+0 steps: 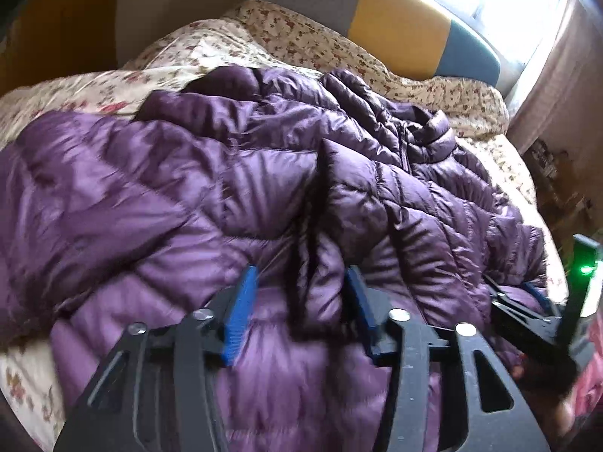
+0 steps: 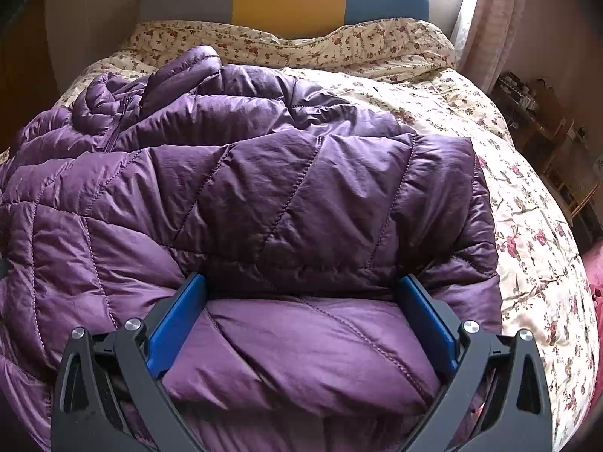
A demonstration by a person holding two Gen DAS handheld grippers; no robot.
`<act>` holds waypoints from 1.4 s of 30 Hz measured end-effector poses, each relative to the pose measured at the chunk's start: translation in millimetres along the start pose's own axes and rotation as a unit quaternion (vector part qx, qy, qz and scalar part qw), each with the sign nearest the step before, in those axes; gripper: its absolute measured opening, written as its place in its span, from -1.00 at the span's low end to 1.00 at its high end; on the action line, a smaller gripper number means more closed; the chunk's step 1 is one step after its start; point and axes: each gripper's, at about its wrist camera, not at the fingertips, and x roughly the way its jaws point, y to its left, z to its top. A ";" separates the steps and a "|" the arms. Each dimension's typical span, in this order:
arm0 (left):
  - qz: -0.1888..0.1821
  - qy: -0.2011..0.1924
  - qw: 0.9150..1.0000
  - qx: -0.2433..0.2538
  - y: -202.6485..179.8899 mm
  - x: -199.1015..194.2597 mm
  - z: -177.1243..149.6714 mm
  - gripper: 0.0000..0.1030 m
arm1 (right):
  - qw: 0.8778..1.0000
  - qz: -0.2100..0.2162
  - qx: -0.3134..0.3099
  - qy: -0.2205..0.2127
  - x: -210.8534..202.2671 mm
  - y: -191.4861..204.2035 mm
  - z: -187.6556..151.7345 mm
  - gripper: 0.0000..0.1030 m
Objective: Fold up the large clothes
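Purple quilted puffer jacket (image 2: 264, 196) lies on the floral bed quilt (image 2: 527, 233), one panel already folded over; you must fold more. Your left gripper (image 1: 301, 301) and right gripper (image 2: 301, 324) are released.

The left hand-held gripper (image 1: 299, 282) is matte black plastic, with forked arms carrying round silver screw heads and ribbed blue pads (image 1: 241, 312) on its fingers. The right hand-held gripper (image 2: 301, 301) is built alike, with smooth blue pads (image 2: 175, 326). A small green light (image 1: 585, 270) glows on its black body.
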 end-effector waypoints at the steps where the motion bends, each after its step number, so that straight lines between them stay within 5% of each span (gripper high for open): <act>1: -0.004 -0.005 1.000 -0.008 5.8 -12.8 -4.2 0.15 | 1.000 -0.001 -0.001 0.000 0.0 0.3 0.1 0.95; 5: 0.017 -0.036 0.998 -0.042 36.1 -58.8 -26.0 0.50 | 1.000 -0.001 -0.002 0.000 -0.1 -0.4 0.3 0.95; 8: 0.041 -0.048 0.994 -0.092 78.7 -92.8 -45.1 0.50 | 1.000 -0.002 -0.002 0.000 -0.5 -0.5 0.2 0.95; 13: 0.075 -0.063 0.970 -0.221 174.8 -149.7 -86.1 0.50 | 1.000 -0.004 -0.002 -0.002 -2.8 -1.6 2.1 0.95; 18: 0.136 -0.092 0.930 -0.330 266.8 -202.5 -121.0 0.50 | 1.000 -0.008 -0.004 -0.003 -4.1 -1.3 1.7 0.95; 22: 0.163 -0.124 0.880 -0.428 329.6 -231.3 -138.1 0.50 | 1.000 -0.011 -0.005 -0.004 -4.2 -0.1 2.5 0.95; 24: 0.159 -0.132 0.862 -0.463 348.9 -234.2 -142.9 0.50 | 1.000 -0.011 -0.005 -0.004 -3.8 0.4 2.3 0.95; 26: 0.153 -0.135 0.853 -0.481 364.9 -233.9 -142.6 0.50 | 1.000 -0.011 -0.005 -0.004 -4.0 0.4 2.2 0.95; 28: 0.168 -0.138 0.853 -0.474 371.2 -234.5 -138.3 0.45 | 1.000 -0.010 -0.005 -0.004 -3.7 0.2 2.3 0.95; 30: 0.183 -0.135 0.856 -0.464 376.7 -230.8 -129.6 -0.14 | 1.000 -0.011 -0.005 -0.004 -4.1 0.9 2.0 0.95; 33: 0.174 -0.136 0.855 -0.468 382.5 -229.6 -126.2 -0.64 | 1.000 -0.011 -0.005 -0.004 -3.9 0.4 2.3 0.95; 35: 0.164 -0.143 0.861 -0.459 382.1 -231.5 -121.4 -0.75 | 1.000 -0.012 -0.006 -0.004 -3.8 0.8 2.3 0.95; 42: 0.154 -0.164 0.909 -0.351 326.3 -227.2 -68.1 -0.83 | 1.000 -0.012 -0.006 -0.004 -3.6 0.4 2.4 0.95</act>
